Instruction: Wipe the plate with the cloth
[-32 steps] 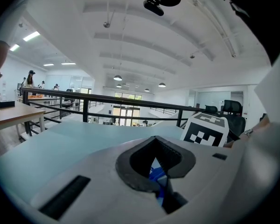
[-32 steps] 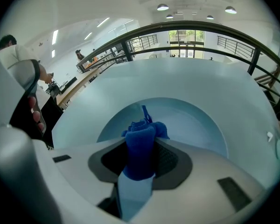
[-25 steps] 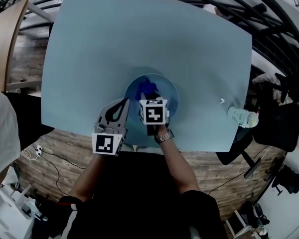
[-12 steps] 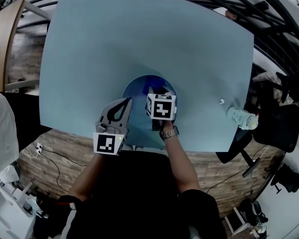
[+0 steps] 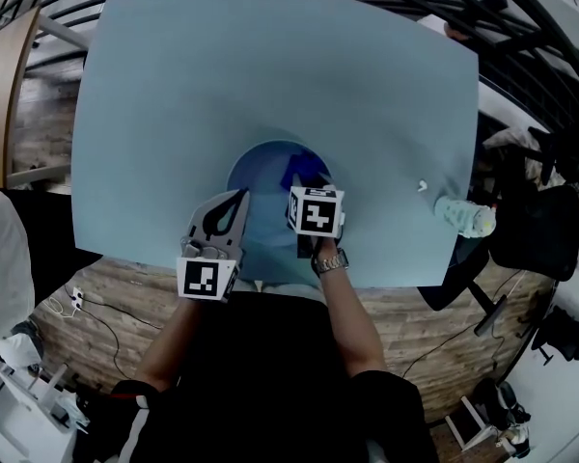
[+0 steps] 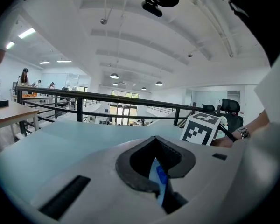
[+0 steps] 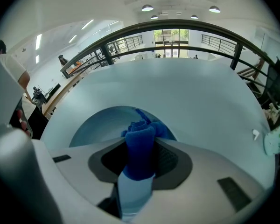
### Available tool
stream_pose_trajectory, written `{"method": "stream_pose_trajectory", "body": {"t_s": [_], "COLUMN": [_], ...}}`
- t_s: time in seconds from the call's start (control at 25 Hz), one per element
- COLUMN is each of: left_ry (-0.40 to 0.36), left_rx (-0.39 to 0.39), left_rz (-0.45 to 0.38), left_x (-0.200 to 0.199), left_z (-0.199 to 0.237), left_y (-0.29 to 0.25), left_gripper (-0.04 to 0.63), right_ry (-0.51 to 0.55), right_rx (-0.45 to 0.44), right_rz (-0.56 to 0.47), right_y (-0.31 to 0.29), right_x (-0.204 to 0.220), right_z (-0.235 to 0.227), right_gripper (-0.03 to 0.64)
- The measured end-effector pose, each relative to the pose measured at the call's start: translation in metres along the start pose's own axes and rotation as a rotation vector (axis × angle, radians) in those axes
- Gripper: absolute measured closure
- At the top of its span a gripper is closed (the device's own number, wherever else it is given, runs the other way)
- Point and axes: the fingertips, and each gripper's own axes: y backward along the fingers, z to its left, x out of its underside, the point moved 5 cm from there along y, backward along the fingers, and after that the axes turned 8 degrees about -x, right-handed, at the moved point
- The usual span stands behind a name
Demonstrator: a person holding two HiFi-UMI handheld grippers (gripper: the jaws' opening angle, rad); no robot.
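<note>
Over plate [image 5: 261,174], cloth [image 7: 139,143] betw R tongs [image 7: 140,164], L tongs [image 6: 157,171] clamp plate

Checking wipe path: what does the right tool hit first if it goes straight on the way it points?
Likely the plate: the right tool, shut on the cloth, aims at its inner surface just ahead. Beyond lies the table. Contact depth is unclear.

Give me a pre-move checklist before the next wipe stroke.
1. ok: right gripper shut on cloth.
2. ok: left gripper shut on plate rim.
3. cannot tell: cloth pressed against plate.
4. ok: plate on table, inside its near edge.
5. ok: gap between the two grippers in head view.
</note>
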Motion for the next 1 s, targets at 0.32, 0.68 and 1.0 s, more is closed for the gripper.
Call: {"method": "stream_pose_trajectory", "body": {"t_s": [0.32,0.68,1.0], "left_ry": [-0.013,-0.001,0.0], "left_rx": [-0.021,-0.029,-0.043], "left_rz": [0.006,-0.005,-0.009], "left_x": [0.003,0.004,0.012], "left_z": [-0.004,-0.015,-0.03], "left_y": [0.008,0.017,0.028], "left_gripper": [0.594,0.595,0.594], "right_ry": [-0.018,-0.003,0.05], "right_rx": [0.017,-0.008,-0.039], "right_rz": [0.013,0.027,0.04], "right_y": [0.015,0.026,0.029], "right_x": [0.029,0.057,0.074], "right_z": [-0.012,-0.007,-0.002], "right_gripper": [0.497,0.497,0.497]}}
